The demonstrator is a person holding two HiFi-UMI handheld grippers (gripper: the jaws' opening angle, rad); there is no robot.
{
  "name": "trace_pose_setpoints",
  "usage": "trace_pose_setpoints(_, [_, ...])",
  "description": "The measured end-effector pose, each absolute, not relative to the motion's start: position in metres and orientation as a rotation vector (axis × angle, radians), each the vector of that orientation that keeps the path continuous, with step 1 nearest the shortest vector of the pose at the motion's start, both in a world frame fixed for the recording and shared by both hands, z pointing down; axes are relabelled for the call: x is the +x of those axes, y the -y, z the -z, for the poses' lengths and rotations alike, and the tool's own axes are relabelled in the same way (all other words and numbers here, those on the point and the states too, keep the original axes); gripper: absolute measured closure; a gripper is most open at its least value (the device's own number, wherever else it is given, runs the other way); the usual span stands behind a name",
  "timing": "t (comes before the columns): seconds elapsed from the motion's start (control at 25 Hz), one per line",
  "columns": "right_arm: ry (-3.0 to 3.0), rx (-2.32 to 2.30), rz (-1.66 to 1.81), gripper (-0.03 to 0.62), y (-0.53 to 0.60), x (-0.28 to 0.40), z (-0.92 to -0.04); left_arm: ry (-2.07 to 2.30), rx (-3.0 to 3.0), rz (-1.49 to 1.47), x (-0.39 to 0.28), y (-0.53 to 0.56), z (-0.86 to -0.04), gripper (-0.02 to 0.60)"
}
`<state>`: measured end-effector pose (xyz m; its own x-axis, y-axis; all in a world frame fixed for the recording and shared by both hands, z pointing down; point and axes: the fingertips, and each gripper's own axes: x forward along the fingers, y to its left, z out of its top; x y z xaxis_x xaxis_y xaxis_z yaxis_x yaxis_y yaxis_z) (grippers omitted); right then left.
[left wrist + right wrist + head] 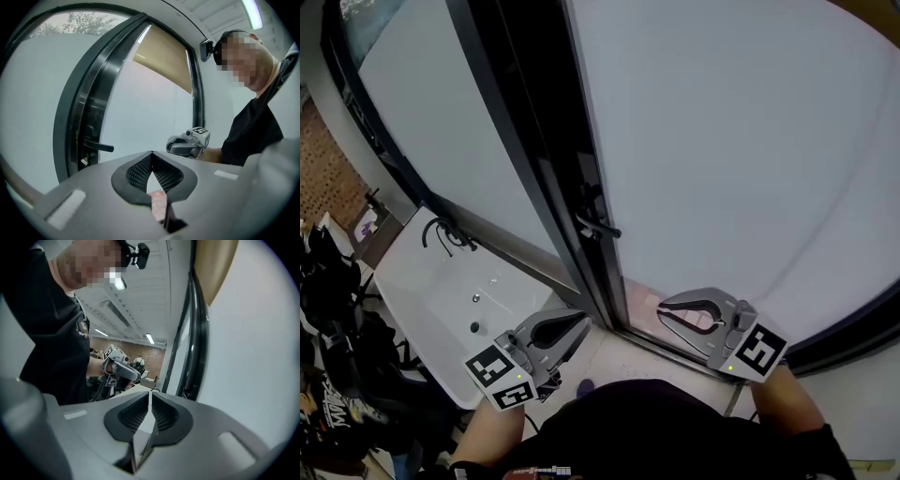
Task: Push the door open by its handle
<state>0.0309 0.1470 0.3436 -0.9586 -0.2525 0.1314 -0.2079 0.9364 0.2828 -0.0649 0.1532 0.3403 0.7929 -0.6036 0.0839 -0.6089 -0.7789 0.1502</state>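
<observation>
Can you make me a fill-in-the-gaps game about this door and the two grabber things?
1. The door handle is the colour ____.
2. The left gripper and the right gripper both have their jaws ____.
3. The number of grippers touching the door handle is ____.
4. In the head view, the white sink lies to the ____ of the door handle.

Missing words: black; shut; zero; left.

Pale tiled floor (pixel 614 358) below the door (pixel 741 141) (reddish tiles (pixel 645 317) just past its frame)
</observation>
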Motion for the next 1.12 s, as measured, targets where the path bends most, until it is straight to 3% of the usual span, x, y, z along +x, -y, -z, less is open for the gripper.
trace_pose_setpoints(0.12, [2.908, 0.293, 0.462, 0.526, -0.135, 0.0, -0.342, 0.961, 2.817, -0.008, -0.093, -0.134, -0.343, 0.581])
trace_pose_setpoints(0.36, [2.771, 0.431, 0.515, 0.507, -0.064, -0.072, -0.33, 0.923, 2.925, -0.022, -0.177, -0.078, -0.34, 0.58])
trace_pose_setpoints(0.52, [2.53, 0.591, 0.361, 0.464, -0.005, -0.102, -0.337, 0.831, 2.978, -0.022, -0.226, -0.043, -0.325, 0.58])
trace_pose_setpoints(0.8, [2.172, 0.645, 0.166, 0.465, 0.051, -0.106, -0.396, 0.695, 3.016, 0.029, -0.245, -0.006, -0.322, 0.58])
trace_pose_setpoints(0.88, [2.129, 0.624, 0.155, 0.526, 0.052, -0.106, -0.406, 0.68, 3.009, 0.029, -0.245, -0.001, -0.324, 0.58])
trace_pose_setpoints(1.12, [2.192, 0.593, 0.119, 0.534, 0.053, -0.104, -0.406, 0.636, 2.998, 0.027, -0.231, 0.002, -0.326, 0.58])
